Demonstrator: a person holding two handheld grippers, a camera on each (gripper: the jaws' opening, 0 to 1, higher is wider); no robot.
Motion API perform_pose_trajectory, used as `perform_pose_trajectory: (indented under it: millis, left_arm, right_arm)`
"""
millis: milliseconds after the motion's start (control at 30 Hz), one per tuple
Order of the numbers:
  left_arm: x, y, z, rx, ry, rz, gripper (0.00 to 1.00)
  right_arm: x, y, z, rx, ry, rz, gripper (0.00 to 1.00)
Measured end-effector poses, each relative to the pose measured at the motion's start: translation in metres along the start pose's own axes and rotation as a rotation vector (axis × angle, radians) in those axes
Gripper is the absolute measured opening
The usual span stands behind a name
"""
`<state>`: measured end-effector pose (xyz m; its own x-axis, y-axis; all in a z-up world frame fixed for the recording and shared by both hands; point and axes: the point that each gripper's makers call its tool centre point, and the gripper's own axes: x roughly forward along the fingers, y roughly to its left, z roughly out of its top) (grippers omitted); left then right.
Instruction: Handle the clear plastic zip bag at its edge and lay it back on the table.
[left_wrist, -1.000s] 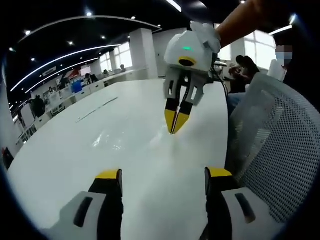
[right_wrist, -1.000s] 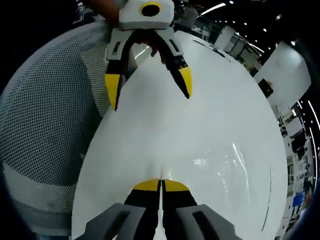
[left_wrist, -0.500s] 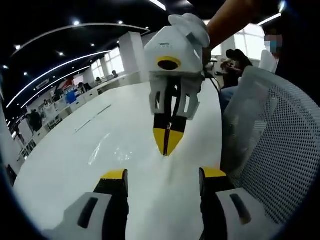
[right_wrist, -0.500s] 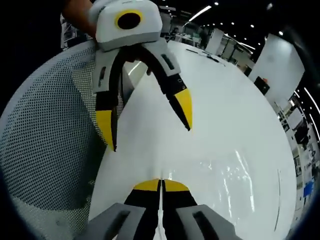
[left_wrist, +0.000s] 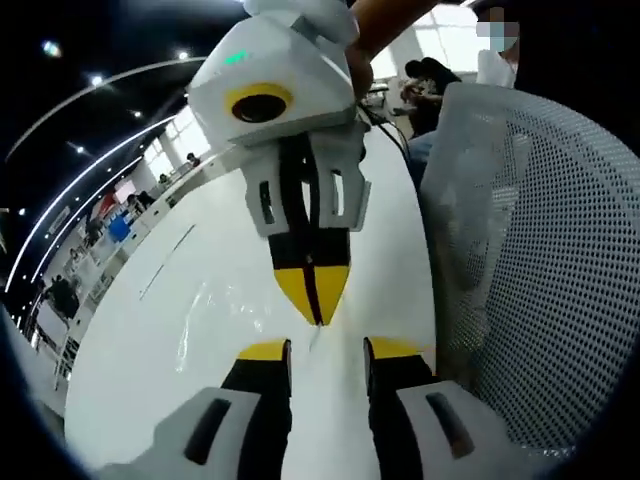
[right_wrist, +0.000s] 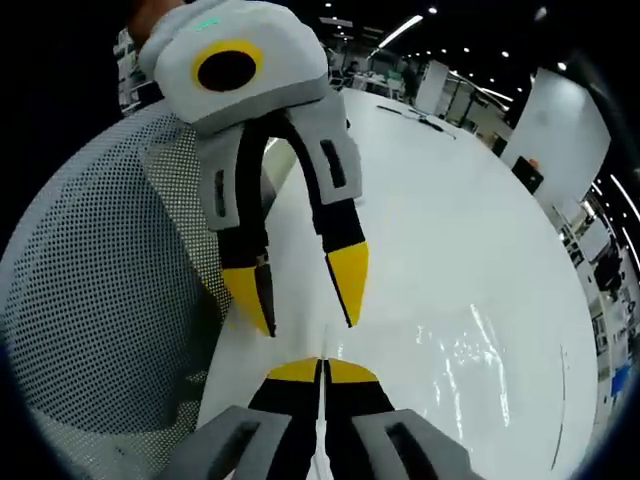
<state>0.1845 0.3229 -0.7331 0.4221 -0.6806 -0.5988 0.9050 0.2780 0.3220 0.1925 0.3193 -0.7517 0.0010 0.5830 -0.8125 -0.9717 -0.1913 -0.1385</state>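
The clear plastic zip bag (right_wrist: 450, 345) lies nearly invisible on the white table (right_wrist: 450, 180), showing only as glints and creases (left_wrist: 222, 300). My right gripper (right_wrist: 322, 368) is shut on a thin raised edge of the bag by the table's rim. In the left gripper view it hangs down from above, tips together (left_wrist: 312, 300). My left gripper (left_wrist: 330, 350) faces it tip to tip, its jaws a small gap apart on either side of that same raised edge. From the right gripper view, the left gripper (right_wrist: 300, 300) looks open, close above my own jaws.
A white mesh office chair (left_wrist: 540, 250) presses against the table's rim beside both grippers, also seen as mesh (right_wrist: 100, 300) in the right gripper view. The long table (left_wrist: 140, 330) stretches away into an open office. People sit at the far end (left_wrist: 425, 80).
The two grippers have come much closer, now nearly tip to tip. The left gripper's jaws have narrowed from wide apart to a small gap. The right gripper stays shut on the bag's edge.
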Motion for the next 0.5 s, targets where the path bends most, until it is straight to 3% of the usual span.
perform_pose_trajectory:
  millis: [200,500]
  left_arm:
    - [0.005,0.001,0.005,0.057,0.017,-0.031,0.08]
    - [0.011,0.005,-0.002,0.087,0.062,-0.068,0.01]
  right_arm:
    - [0.000,0.002,0.002,-0.011,-0.003,-0.005,0.00]
    - [0.000,0.004,0.008,-0.027,-0.012,-0.012,0.00]
